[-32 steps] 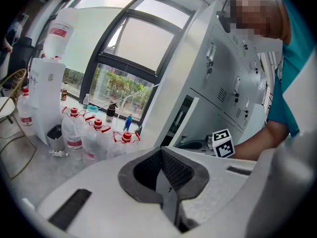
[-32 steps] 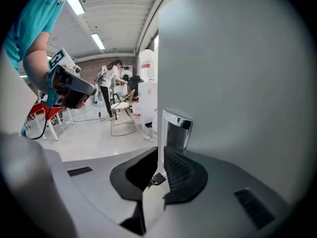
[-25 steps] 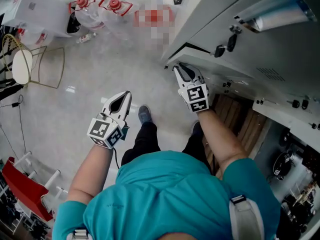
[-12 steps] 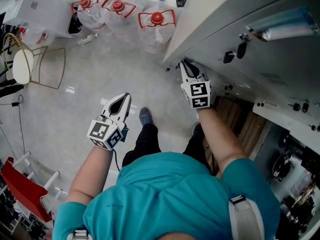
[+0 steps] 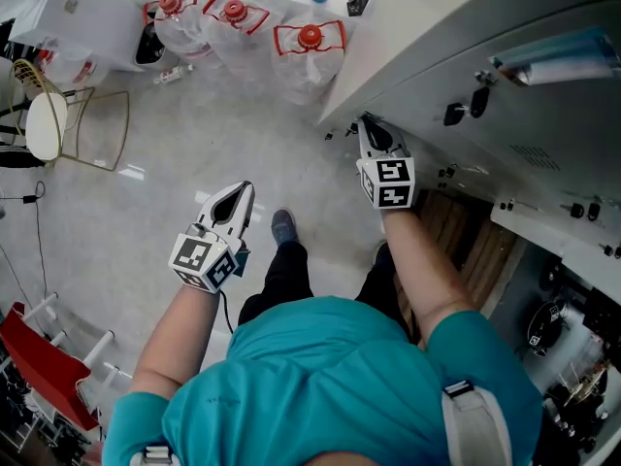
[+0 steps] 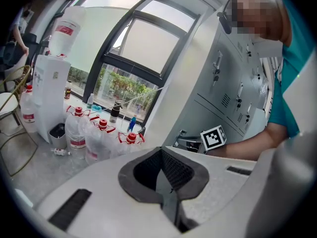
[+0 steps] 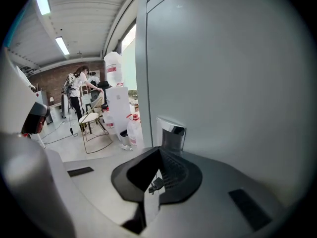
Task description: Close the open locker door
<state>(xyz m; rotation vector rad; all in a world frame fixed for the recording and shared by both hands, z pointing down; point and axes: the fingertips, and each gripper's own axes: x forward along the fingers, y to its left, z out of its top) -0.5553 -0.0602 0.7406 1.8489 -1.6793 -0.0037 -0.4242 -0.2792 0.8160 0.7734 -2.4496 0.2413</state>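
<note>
My right tool (image 5: 371, 126) has just closed, empty, against the grey metal locker door (image 7: 223, 58). My left tool (image 5: 241, 190) is closed too, holding nothing.

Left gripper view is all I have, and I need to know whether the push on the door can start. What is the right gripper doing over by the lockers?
Observer: The right gripper has just been closing its jaws. They are together now, with nothing between them.
Operator: What is in front of it?
Observer: A grey locker panel fills its view, with a chrome latch just beyond the tips.
Operator: Is it touching the panel?
Observer: From the head view the tips sit right at the panel's lower edge, but I cannot tell whether they make contact.
</note>
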